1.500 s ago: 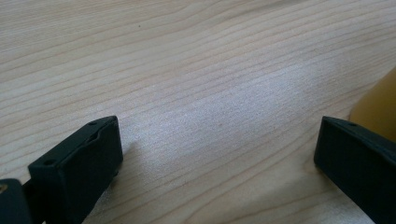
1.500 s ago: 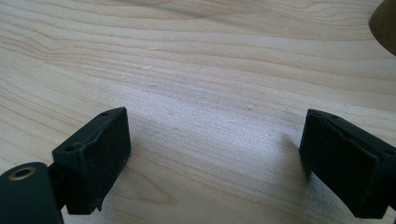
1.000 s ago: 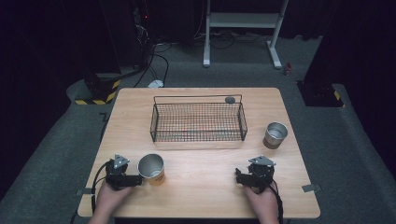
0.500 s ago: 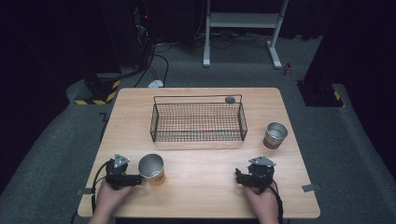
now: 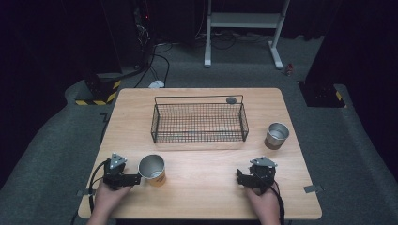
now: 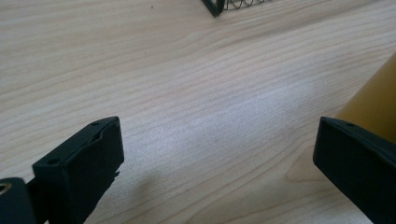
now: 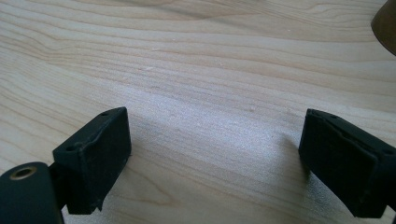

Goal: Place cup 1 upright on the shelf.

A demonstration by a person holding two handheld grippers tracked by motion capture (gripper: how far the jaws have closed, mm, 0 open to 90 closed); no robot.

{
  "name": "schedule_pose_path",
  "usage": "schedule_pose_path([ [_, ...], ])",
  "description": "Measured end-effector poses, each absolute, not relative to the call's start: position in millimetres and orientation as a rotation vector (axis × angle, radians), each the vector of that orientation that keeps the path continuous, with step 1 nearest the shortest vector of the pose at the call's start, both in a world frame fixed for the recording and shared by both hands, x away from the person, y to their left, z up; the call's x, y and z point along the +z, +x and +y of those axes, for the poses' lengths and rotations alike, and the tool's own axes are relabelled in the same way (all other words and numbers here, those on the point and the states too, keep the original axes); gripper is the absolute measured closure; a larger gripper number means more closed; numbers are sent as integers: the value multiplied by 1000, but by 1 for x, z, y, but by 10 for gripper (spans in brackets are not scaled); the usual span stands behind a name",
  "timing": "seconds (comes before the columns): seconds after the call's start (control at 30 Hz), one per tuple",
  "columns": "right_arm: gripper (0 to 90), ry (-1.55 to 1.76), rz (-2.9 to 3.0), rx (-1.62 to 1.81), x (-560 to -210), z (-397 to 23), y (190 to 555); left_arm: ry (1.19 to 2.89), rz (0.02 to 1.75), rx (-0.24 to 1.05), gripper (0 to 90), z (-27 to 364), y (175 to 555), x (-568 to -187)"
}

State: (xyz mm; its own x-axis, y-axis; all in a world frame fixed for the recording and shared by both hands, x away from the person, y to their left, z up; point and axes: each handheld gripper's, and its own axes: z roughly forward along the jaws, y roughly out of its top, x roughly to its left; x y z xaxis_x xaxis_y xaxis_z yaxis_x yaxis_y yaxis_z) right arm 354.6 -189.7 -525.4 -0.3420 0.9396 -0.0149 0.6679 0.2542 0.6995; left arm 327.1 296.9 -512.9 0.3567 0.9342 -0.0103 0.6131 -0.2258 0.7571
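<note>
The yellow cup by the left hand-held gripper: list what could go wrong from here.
1. The left hand-held gripper is open right beside the yellow cup, with one jaw already at its wall in the left gripper view; a sideways nudge could tip the upright cup.
2. A grasp on only one side might push it away instead of catching it.
3. Lifted toward the wire basket, it could catch on the rim.

High view overlooks table (image 5: pixel 206 183); tool views skim it
</note>
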Motion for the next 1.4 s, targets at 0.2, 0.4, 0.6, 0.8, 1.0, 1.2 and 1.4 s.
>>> schedule_pose_path([
  [0.2, 89, 1460, 2100, 844, -525, -190, 355, 1889, 1333, 606, 24, 302, 323, -504],
  [0.4, 89, 1460, 2099, 844, -525, -190, 355, 1869, 1308, 648, 25, 305, 319, -497],
  [0.6, 92, 1459, 2099, 843, -525, -190, 355, 1875, 1294, 676, 22, 305, 316, -491],
  [0.8, 92, 1459, 2101, 842, -525, -190, 355, 1847, 1277, 692, 45, 307, 313, -483],
  [1.0, 91, 1459, 2101, 843, -525, -190, 355, 1818, 1274, 707, 46, 311, 310, -478],
  [1.2, 92, 1459, 2100, 843, -525, -190, 355, 1804, 1263, 718, 42, 312, 307, -474],
  [1.4, 92, 1458, 2101, 842, -525, -190, 355, 1796, 1253, 731, 30, 311, 305, -470],
])
